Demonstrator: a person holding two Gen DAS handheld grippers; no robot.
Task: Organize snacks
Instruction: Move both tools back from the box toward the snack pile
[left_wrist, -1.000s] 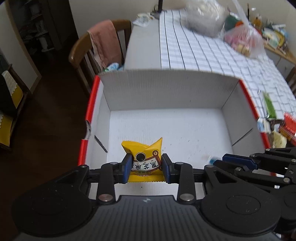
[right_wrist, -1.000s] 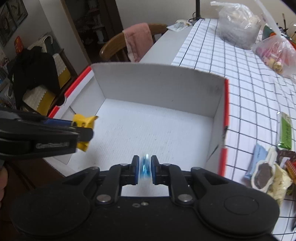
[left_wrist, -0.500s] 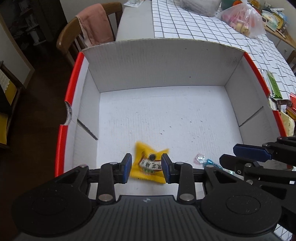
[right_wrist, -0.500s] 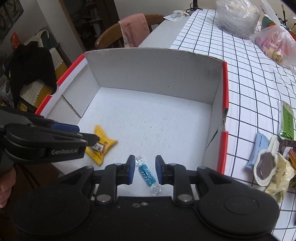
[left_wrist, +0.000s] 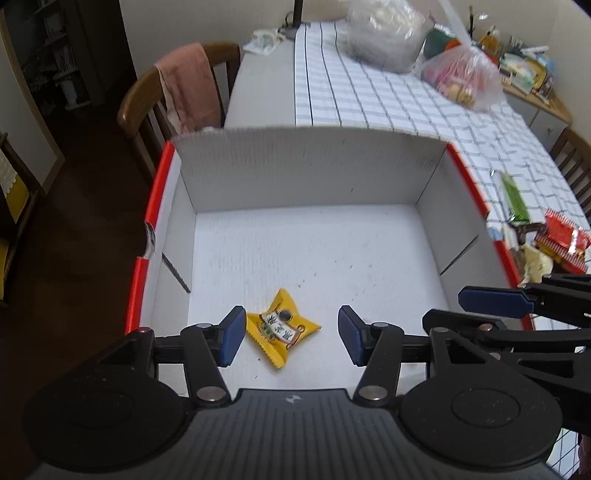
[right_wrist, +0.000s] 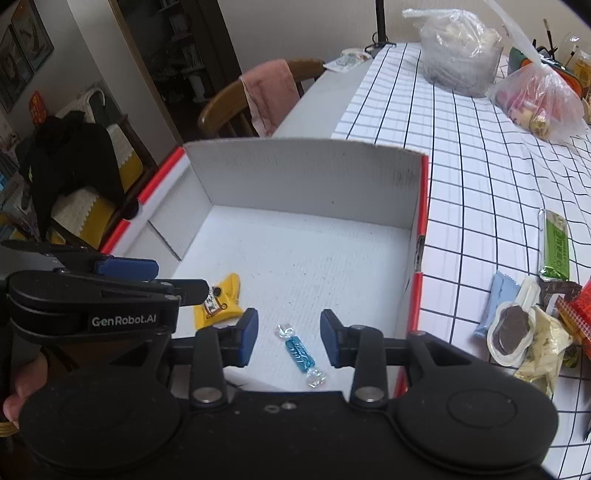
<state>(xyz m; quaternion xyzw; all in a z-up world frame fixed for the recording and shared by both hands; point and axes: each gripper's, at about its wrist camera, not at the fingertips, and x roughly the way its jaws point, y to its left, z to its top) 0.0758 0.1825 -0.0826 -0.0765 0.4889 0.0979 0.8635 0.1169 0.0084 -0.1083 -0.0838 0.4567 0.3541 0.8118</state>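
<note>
Yellow foil catches my eye first: a small yellow snack packet (left_wrist: 281, 328) with printed characters lies flat on the white corrugated floor of the open cardboard box with red outer edges (left_wrist: 314, 173), near its front left corner. My left gripper (left_wrist: 290, 339) hangs just above it, released; its jaws have just been opening, and the blue pads (left_wrist: 232, 339) stand clear of the packet on either side. Beside it, a blue twist-wrapped candy with clear ends (right_wrist: 300, 353) lies on the box floor too. My right gripper (right_wrist: 288, 338) is likewise let go, jaws just been opening, the candy loose between the pads and touching neither. On the white tablecloth with a black grid (right_wrist: 480, 177), to the right of the box, I see a green wrapped bar (right_wrist: 556, 247) and a heap of other snack packets (right_wrist: 528, 328).
</note>
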